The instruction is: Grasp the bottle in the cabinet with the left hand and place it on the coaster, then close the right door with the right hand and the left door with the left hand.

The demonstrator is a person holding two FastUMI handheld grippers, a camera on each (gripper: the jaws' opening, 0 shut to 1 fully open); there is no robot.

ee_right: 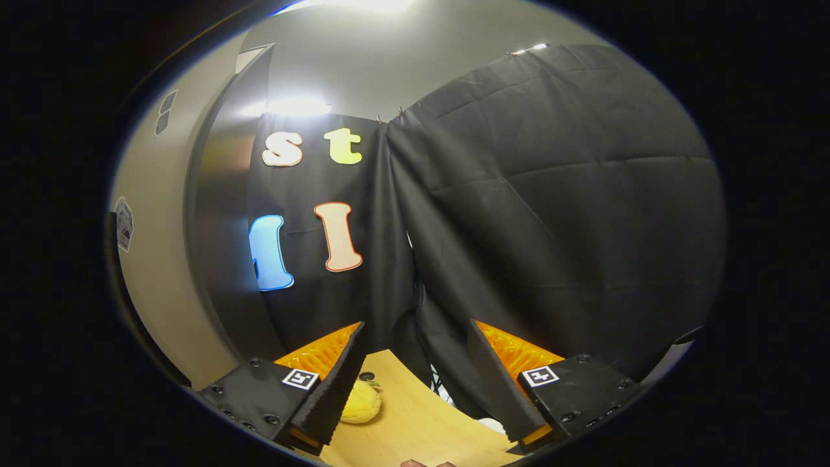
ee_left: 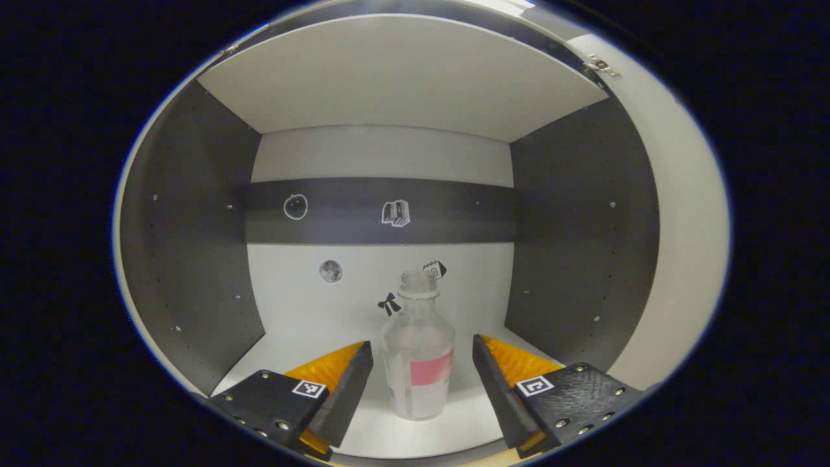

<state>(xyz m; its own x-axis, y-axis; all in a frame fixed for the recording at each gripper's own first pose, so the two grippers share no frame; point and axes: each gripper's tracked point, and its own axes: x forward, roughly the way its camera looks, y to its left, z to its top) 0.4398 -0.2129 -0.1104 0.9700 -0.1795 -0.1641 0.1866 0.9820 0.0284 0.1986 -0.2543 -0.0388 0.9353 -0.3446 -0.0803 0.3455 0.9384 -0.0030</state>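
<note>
A clear glass bottle with a pink label stands upright on the white floor of the cabinet. My left gripper is open inside the cabinet, one finger on each side of the bottle, with a gap to the glass on both sides. The cabinet's right door stands open at the right edge of the left gripper view. In the right gripper view my right gripper is open and holds nothing, raised over a wooden table. An open cabinet door shows at the left of that view.
The cabinet has dark side walls and a white back panel with small stickers. A yellow lemon-like object lies on the wooden table by my right gripper's left finger. Black cloth hangs behind the table.
</note>
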